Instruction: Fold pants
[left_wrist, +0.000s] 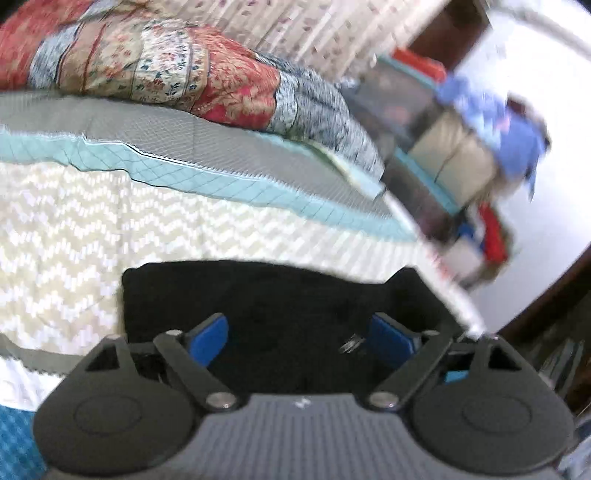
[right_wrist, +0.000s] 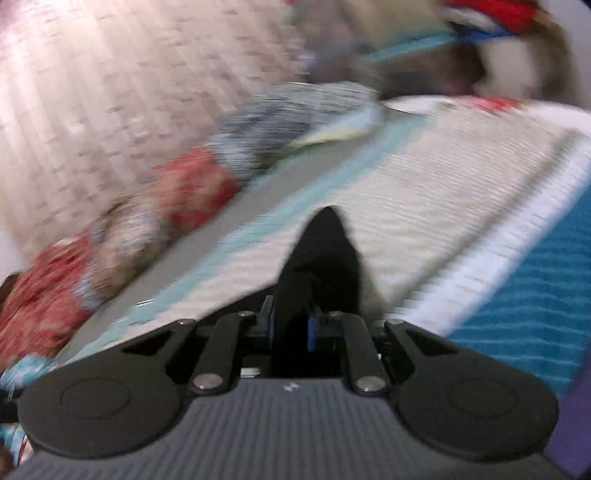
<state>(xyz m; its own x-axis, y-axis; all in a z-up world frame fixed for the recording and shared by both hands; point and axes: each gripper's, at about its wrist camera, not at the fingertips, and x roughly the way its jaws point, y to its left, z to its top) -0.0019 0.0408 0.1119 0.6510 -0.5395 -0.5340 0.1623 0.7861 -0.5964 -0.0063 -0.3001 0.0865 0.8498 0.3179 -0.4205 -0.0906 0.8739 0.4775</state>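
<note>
Pants (left_wrist: 280, 306) lay dark on the bed (left_wrist: 74, 229), just ahead of the left hand-held gripper (left_wrist: 295, 339), spread wide and empty; the right hand-held gripper (right_wrist: 290, 328) pinched a fold running away from it.

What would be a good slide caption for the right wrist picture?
Right gripper clamped on a bunched fold of black pants, above a chevron-patterned bedspread.
</note>
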